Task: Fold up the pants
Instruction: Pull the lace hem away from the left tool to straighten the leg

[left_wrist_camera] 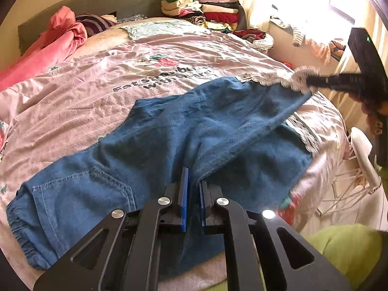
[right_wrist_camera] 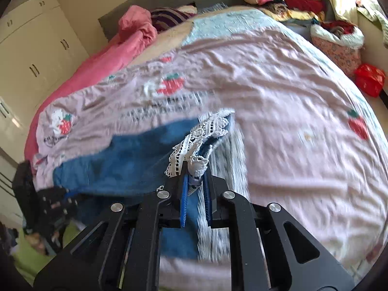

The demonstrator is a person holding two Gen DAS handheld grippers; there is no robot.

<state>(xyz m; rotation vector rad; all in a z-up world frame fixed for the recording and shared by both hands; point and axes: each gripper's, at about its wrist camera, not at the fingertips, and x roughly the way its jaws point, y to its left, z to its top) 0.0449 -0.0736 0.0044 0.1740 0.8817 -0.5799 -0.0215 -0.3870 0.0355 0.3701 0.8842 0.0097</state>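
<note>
Blue pants (left_wrist_camera: 169, 131) with white lace hems lie across the pink bed cover, their elastic waistband (left_wrist_camera: 17, 220) at the lower left. My left gripper (left_wrist_camera: 194, 181) is shut on a seamed edge of the pants near the crotch. At the far right my right gripper (left_wrist_camera: 312, 81) lifts one leg by its lace hem (left_wrist_camera: 298, 76), while the other leg's hem (left_wrist_camera: 308, 138) stays flat on the bed. In the right wrist view the right gripper (right_wrist_camera: 196, 172) is shut on the lace hem (right_wrist_camera: 206, 128), with blue cloth (right_wrist_camera: 126, 162) trailing left to the left gripper (right_wrist_camera: 60, 198).
The bed cover (left_wrist_camera: 97, 92) has strawberry prints. A pink blanket (left_wrist_camera: 60, 38) lies at the left, and folded clothes (left_wrist_camera: 201, 7) are stacked at the headboard. A white wire rack (left_wrist_camera: 349, 174) stands by the bed's right edge. Cream wardrobes (right_wrist_camera: 31, 55) and a red bag (right_wrist_camera: 369, 78) flank the bed.
</note>
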